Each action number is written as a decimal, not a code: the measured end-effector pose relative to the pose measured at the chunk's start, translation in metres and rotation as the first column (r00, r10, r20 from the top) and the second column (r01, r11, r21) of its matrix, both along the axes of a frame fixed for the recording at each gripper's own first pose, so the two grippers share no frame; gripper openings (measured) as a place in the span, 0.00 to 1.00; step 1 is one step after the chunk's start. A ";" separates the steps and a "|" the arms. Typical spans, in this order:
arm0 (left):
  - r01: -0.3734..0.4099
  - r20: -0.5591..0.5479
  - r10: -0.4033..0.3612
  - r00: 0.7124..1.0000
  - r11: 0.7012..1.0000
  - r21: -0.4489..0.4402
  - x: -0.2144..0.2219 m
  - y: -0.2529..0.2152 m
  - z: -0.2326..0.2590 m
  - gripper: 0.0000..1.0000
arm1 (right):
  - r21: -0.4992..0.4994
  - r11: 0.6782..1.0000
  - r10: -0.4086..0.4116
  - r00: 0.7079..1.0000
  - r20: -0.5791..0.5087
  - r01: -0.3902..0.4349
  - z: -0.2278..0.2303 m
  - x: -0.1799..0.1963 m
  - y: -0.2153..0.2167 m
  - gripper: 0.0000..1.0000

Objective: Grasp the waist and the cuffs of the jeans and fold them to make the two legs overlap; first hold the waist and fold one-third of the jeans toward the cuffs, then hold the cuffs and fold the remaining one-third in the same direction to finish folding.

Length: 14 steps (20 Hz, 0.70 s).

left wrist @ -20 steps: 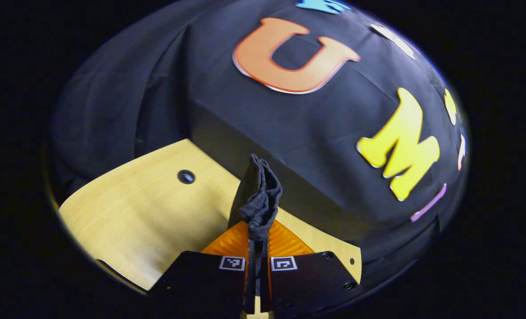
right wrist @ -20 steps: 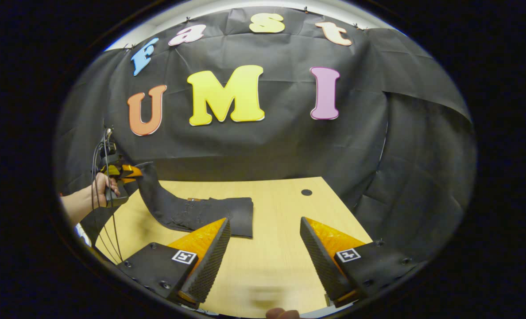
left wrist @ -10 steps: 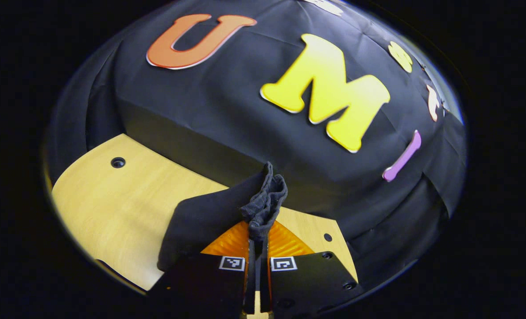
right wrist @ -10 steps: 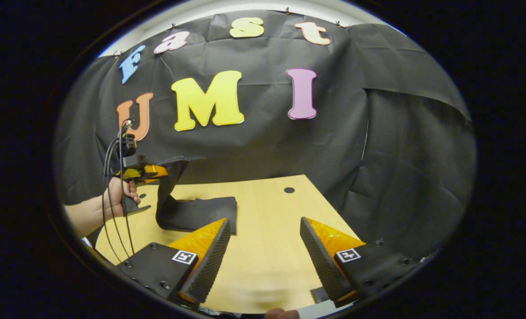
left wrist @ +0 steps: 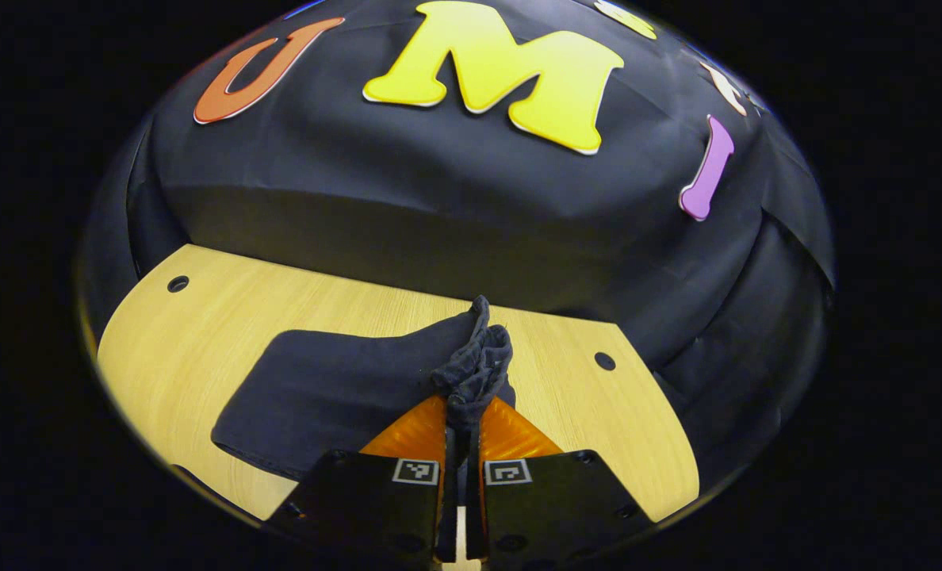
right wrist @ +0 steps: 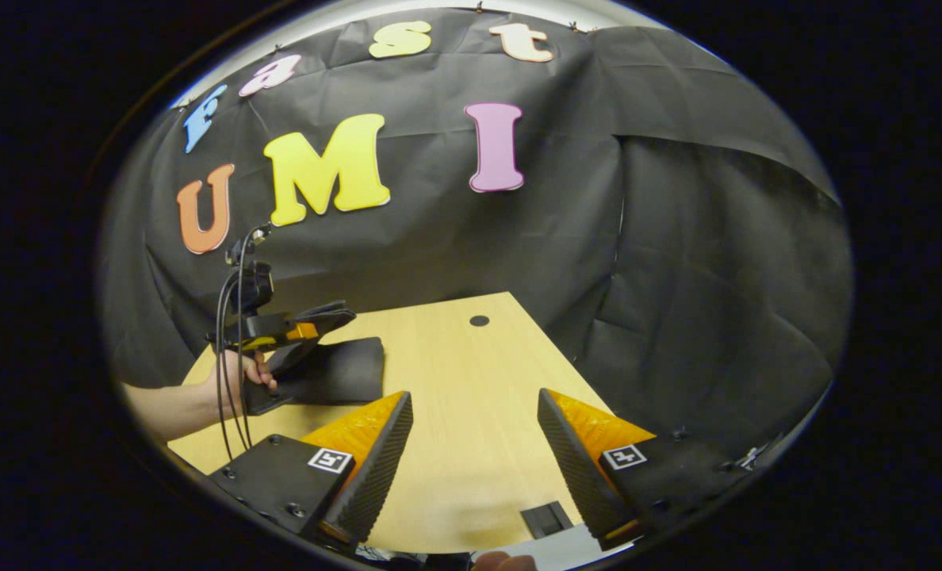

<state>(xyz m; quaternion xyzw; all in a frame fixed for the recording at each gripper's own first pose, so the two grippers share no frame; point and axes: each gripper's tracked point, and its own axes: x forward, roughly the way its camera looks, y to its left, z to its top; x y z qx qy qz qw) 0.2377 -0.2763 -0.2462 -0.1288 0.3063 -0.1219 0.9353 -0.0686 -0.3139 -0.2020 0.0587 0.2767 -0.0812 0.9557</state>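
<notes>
You're keeping the left gripper (left wrist: 461, 412) clamped on the bunched cuffs (left wrist: 471, 365), carrying them over the jeans (left wrist: 320, 388) near the desk's (left wrist: 201, 317) far edge to lay the last third — right gripper (right wrist: 475, 432) is hanging wide apart, idle.

Jeans (left wrist: 320, 388) on table (left wrist: 201, 317)

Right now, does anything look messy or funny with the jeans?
A little. The left tool pinches a bunched wad of the jeans, held up off the table. The rest lies flat; nothing looks torn.
</notes>
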 end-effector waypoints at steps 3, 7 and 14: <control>-0.009 -0.028 0.010 1.000 1.000 0.030 0.000 -0.012 -0.021 0.07 | 0.004 1.000 -0.010 1.000 -0.015 0.010 -0.005 0.003 -0.007 0.98; -0.008 -0.094 0.015 0.995 0.998 0.069 -0.005 -0.024 -0.054 0.09 | -0.008 1.000 -0.020 0.999 -0.044 0.019 -0.012 0.007 -0.017 0.98; 0.008 -0.133 -0.004 0.991 1.000 0.029 -0.012 -0.046 -0.058 0.81 | 0.013 1.000 -0.027 0.998 -0.049 0.028 -0.018 0.012 -0.019 0.98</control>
